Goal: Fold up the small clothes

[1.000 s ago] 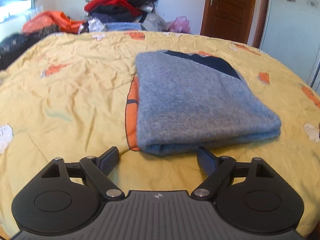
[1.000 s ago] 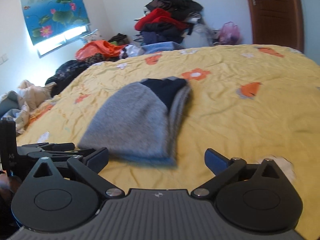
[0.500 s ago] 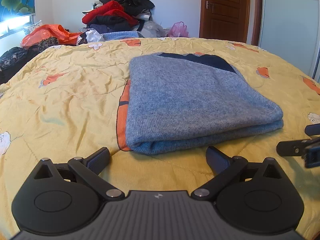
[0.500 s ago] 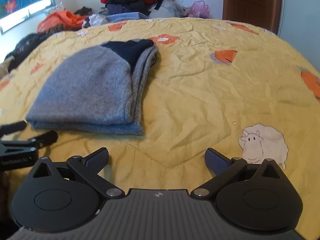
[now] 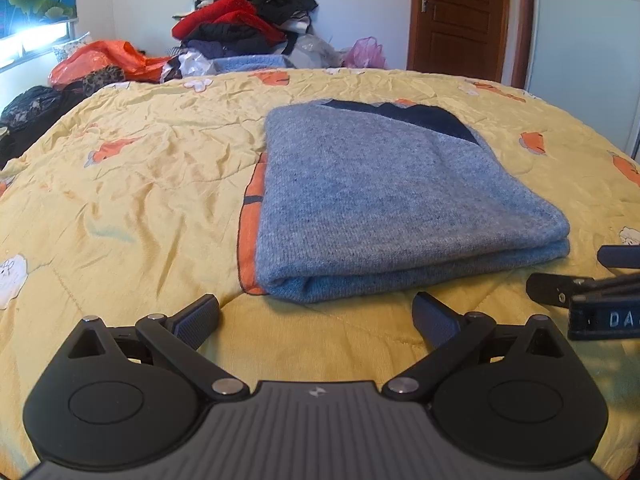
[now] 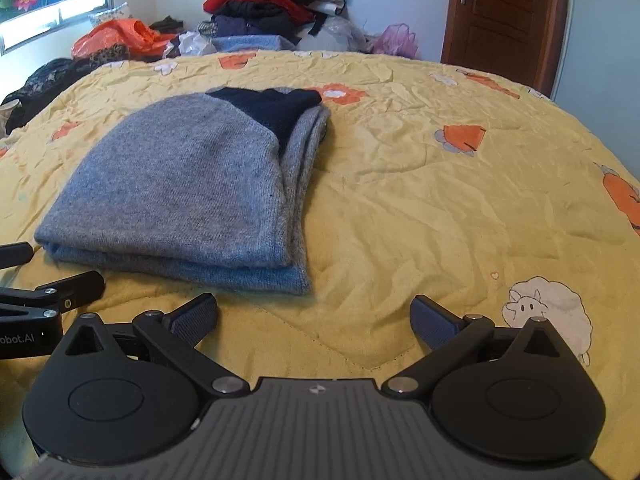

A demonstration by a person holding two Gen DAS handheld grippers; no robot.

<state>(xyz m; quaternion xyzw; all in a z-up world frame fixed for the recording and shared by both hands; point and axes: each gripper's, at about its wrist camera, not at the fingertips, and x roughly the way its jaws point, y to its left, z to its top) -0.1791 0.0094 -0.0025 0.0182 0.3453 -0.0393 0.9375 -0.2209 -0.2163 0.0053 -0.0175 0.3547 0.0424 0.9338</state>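
A grey knitted garment with a navy patch lies folded flat on the yellow bedspread, seen in the left wrist view [image 5: 384,200] and the right wrist view [image 6: 188,188]. My left gripper [image 5: 316,318] is open and empty, just in front of the garment's near folded edge, not touching it. My right gripper [image 6: 314,318] is open and empty, in front of the garment's near right corner. Each gripper shows at the edge of the other's view: the right one [image 5: 592,280] and the left one [image 6: 52,276].
The yellow bedspread [image 6: 440,184] with orange flower and sheep prints covers the bed. A heap of red, black and blue clothes [image 5: 248,24] lies beyond the far edge, with orange fabric [image 5: 104,60] at the far left. A brown door [image 5: 460,16] stands at the back right.
Both grippers have drawn back from the folded garment toward the near edge of the bed. The garment lies still, and the jaws stay open.
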